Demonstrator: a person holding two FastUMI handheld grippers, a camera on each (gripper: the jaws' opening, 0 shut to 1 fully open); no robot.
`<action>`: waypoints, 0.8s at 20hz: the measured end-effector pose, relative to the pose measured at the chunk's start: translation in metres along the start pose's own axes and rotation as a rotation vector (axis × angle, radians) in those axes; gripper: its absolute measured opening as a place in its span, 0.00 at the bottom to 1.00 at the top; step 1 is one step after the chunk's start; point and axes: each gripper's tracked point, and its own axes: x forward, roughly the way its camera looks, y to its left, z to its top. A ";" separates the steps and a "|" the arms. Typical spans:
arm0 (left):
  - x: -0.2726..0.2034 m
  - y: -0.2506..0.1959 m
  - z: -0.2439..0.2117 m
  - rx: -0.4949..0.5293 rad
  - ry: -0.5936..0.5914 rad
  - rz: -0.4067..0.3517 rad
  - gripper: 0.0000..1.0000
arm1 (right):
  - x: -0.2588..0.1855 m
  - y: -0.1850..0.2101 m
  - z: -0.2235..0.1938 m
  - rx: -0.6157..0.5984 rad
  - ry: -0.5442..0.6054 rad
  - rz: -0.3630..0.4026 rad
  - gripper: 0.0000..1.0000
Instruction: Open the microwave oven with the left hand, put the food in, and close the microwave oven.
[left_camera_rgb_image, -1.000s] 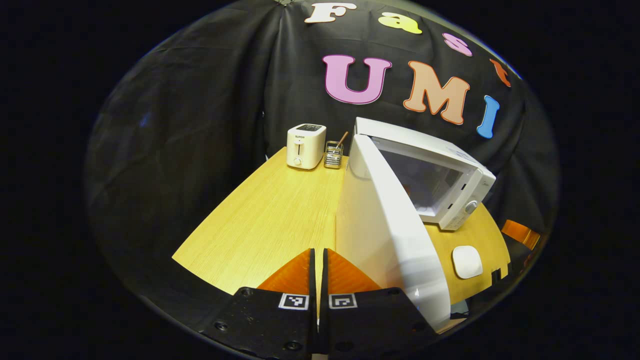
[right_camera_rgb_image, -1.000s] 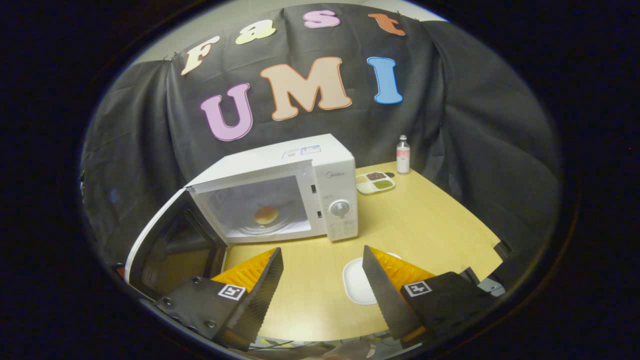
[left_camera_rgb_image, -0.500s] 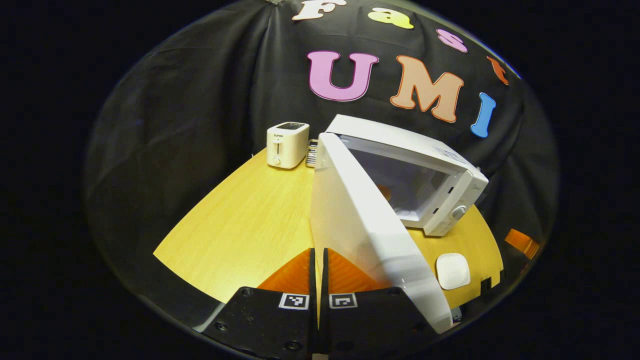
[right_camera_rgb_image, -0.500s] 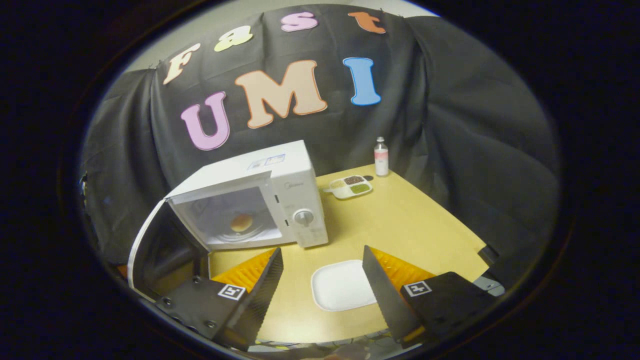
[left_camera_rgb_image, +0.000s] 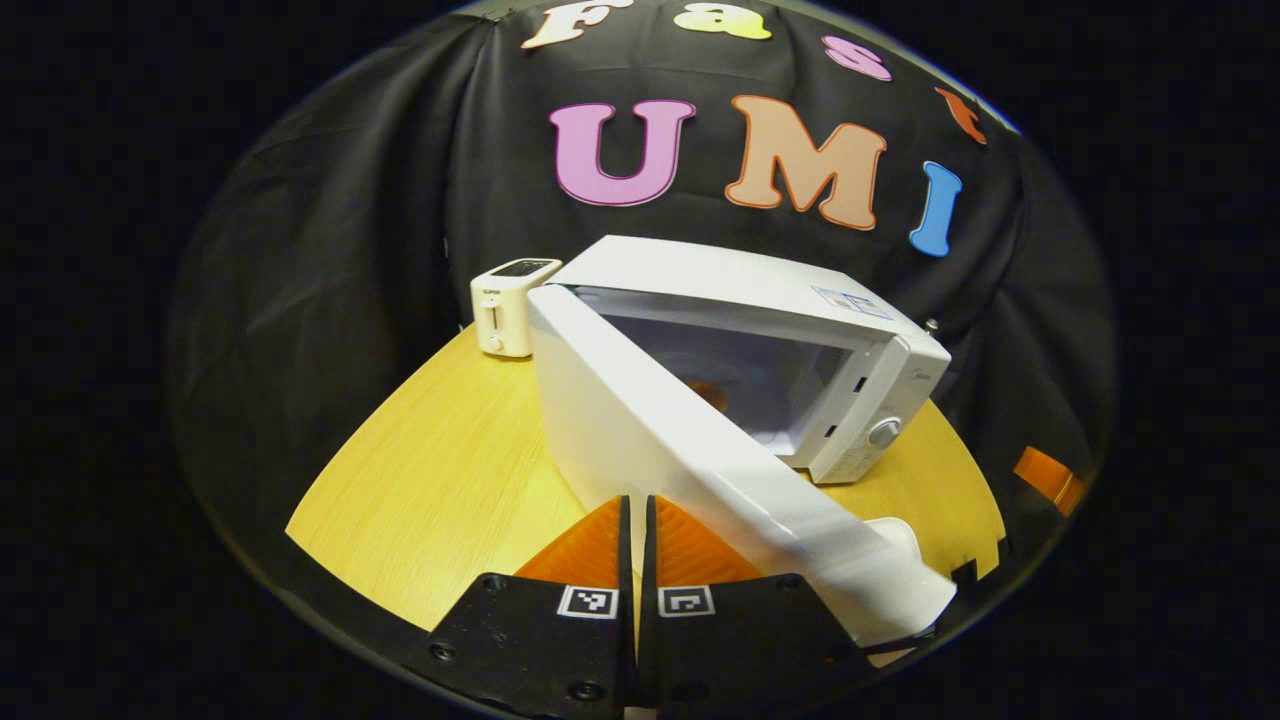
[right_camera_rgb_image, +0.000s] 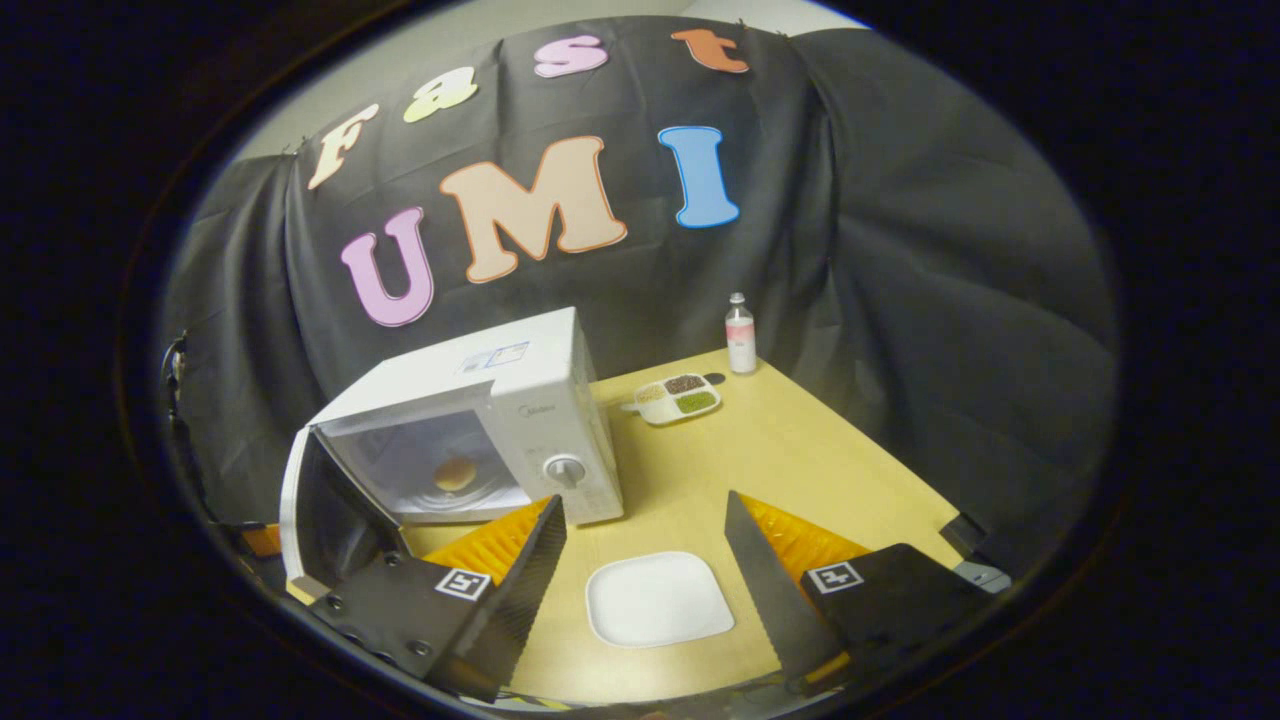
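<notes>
The white microwave stands on the wooden table with its door ajar at a slant. A round orange bun lies on the turntable inside, and the bun also peeks out past the door's edge. My left gripper is shut with nothing between its fingers, low against the outer face of the door. My right gripper is open and empty, hovering over a bare white plate in front of the microwave.
A white toaster stands at the table's far left corner. A divided snack tray and a small bottle sit at the back, right of the microwave. The table edge runs close under both grippers.
The door has swung from wide open toward the microwave's front, with my shut left gripper following it. My right gripper has drawn back and turned right, so the plate now lies between its fingers.
</notes>
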 end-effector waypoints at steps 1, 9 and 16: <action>0.005 -0.009 0.003 0.012 -0.004 -0.011 0.00 | 0.003 -0.004 0.004 0.004 -0.006 -0.004 0.92; 0.040 -0.085 0.020 0.061 -0.021 -0.126 0.01 | 0.016 -0.035 0.033 0.016 -0.077 -0.050 0.92; 0.066 -0.116 0.030 0.101 -0.030 -0.167 0.00 | 0.018 -0.052 0.043 0.002 -0.107 -0.078 0.92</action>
